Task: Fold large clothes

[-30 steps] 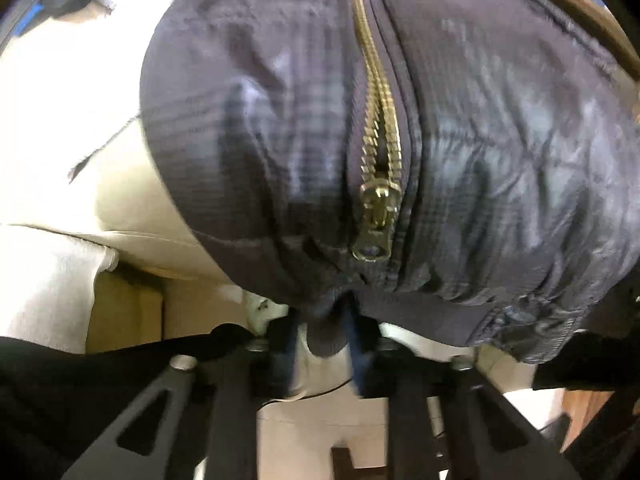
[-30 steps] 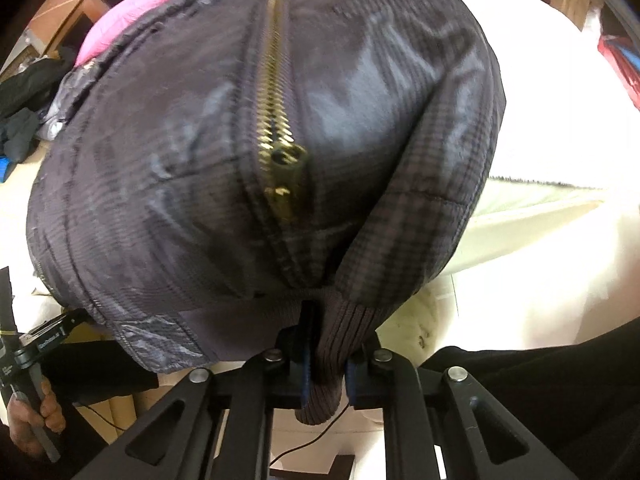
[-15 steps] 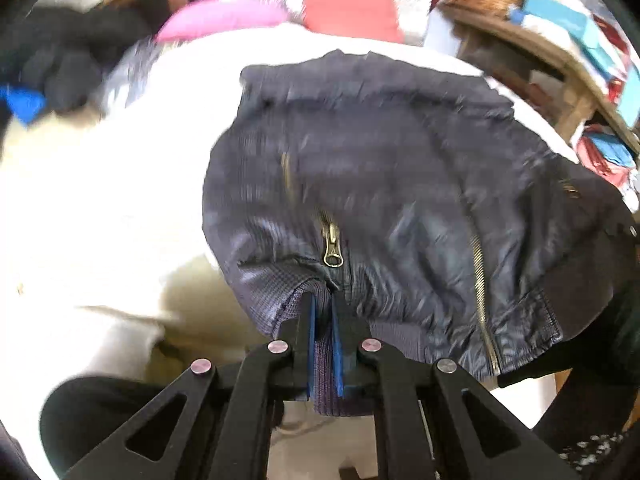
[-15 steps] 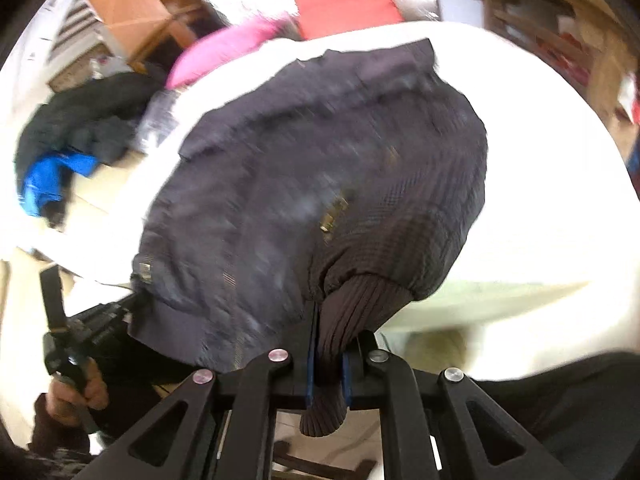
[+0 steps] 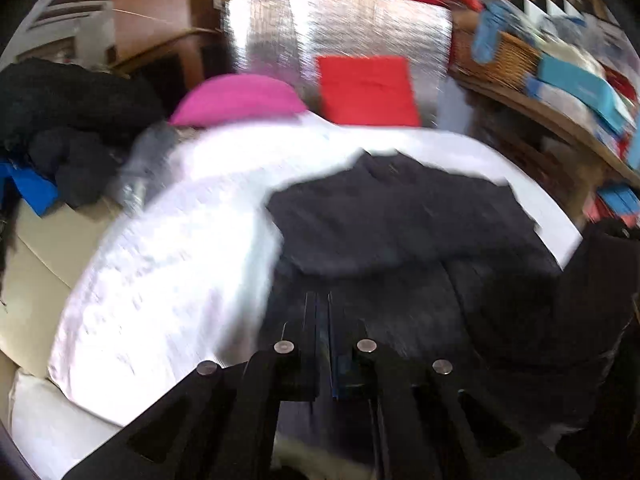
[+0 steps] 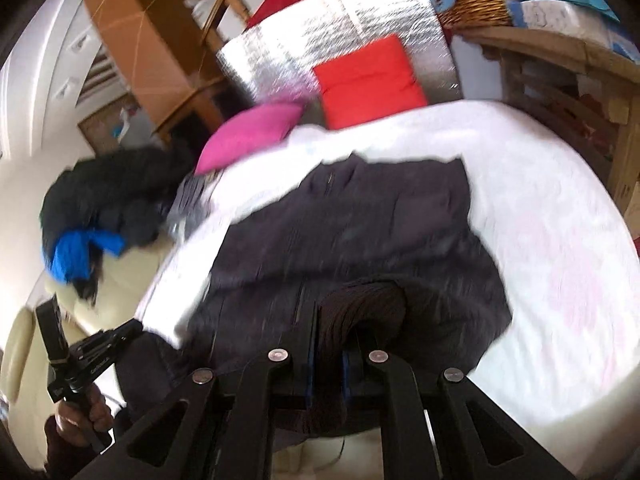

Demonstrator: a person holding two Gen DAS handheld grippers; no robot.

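Lifted since a second ago: both tongs well up off the bed, hem carried along, view tipped from zipper close-up to the whole jacket (image 5: 400, 216) stretched ahead on the white bed cover (image 5: 168, 272).

Left gripper (image 5: 323, 320): jaws pressed together; frame blurred, dark fabric seems pinched between them, cloth draped just ahead and to the right. Right gripper (image 6: 328, 344): clamped on the ribbed hem (image 6: 360, 304), which bunches up and over the right jaw.

Jacket: near edge raised at the tongs, far part with the collar lying flat on the cover beyond them. Pink pillow (image 6: 248, 136) and red cushion (image 6: 368, 80) further ahead, clear of the jacket. Pile of dark clothes (image 6: 108, 196) off to the left.

Step in hand, judged: bottom-to-top fold, lift phase. Next: carry both corners forward together toward the collar, keep hem taut and level between the tongs, lower onto the far part, then release. Risk: uneven travel skews the fold.
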